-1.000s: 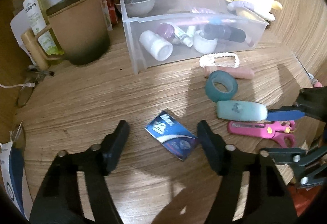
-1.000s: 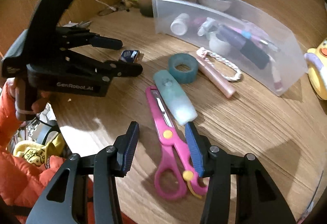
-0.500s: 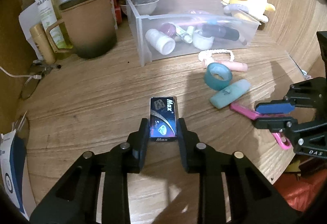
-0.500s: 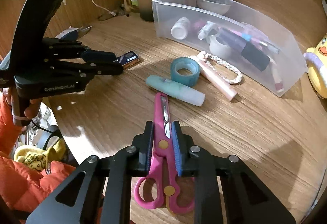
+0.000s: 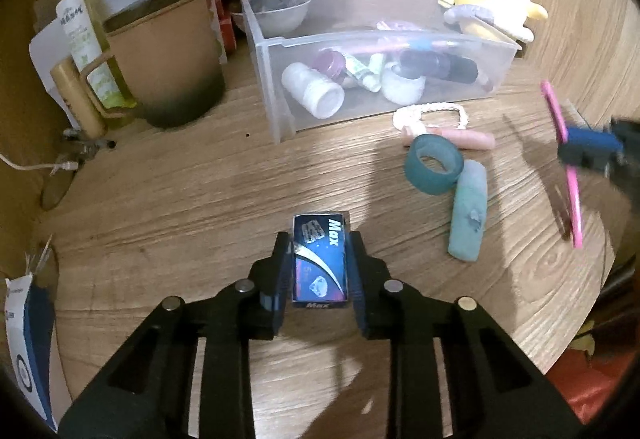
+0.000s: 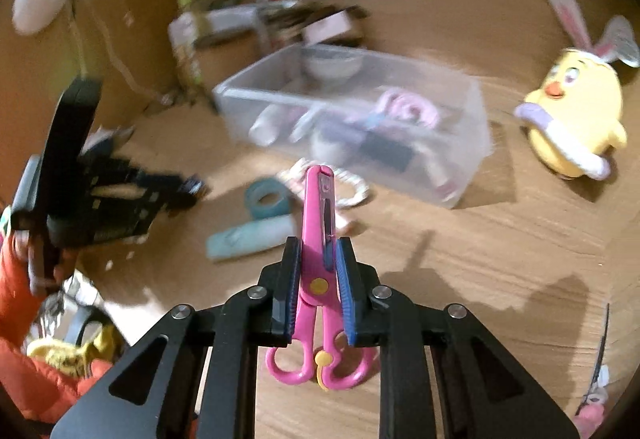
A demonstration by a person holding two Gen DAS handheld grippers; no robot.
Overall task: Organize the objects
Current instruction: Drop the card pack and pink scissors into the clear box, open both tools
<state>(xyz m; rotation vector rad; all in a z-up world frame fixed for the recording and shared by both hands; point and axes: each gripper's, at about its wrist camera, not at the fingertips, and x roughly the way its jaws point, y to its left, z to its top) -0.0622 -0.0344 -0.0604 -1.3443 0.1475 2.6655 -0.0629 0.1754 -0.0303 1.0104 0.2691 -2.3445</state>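
My left gripper [image 5: 319,245] is shut on a small dark blue box [image 5: 319,259] marked "Max", which lies on the wooden table [image 5: 180,199]. My right gripper [image 6: 318,245] is shut on pink scissors [image 6: 316,223], held above the table with the blades pointing away; in the left wrist view the scissors [image 5: 562,159] hang at the right edge. A clear plastic bin [image 5: 380,79] with several small bottles and tubes stands behind. On the table lie a teal tape roll [image 5: 434,163], a pale green tube [image 5: 468,211], a pink stick [image 5: 460,137] and a white cord loop [image 5: 428,115].
A yellow plush chick [image 5: 492,3] with rabbit ears sits right of the bin. A brown mug [image 5: 164,55], a green bottle [image 5: 80,27] and papers crowd the back left. A cable [image 5: 36,167] lies at the left. A person's hand in an orange sleeve [image 6: 24,271] holds the left gripper.
My left gripper closed on the blue box and has stayed there. My right gripper closed on the pink scissors, then lifted them off the table and rolled.
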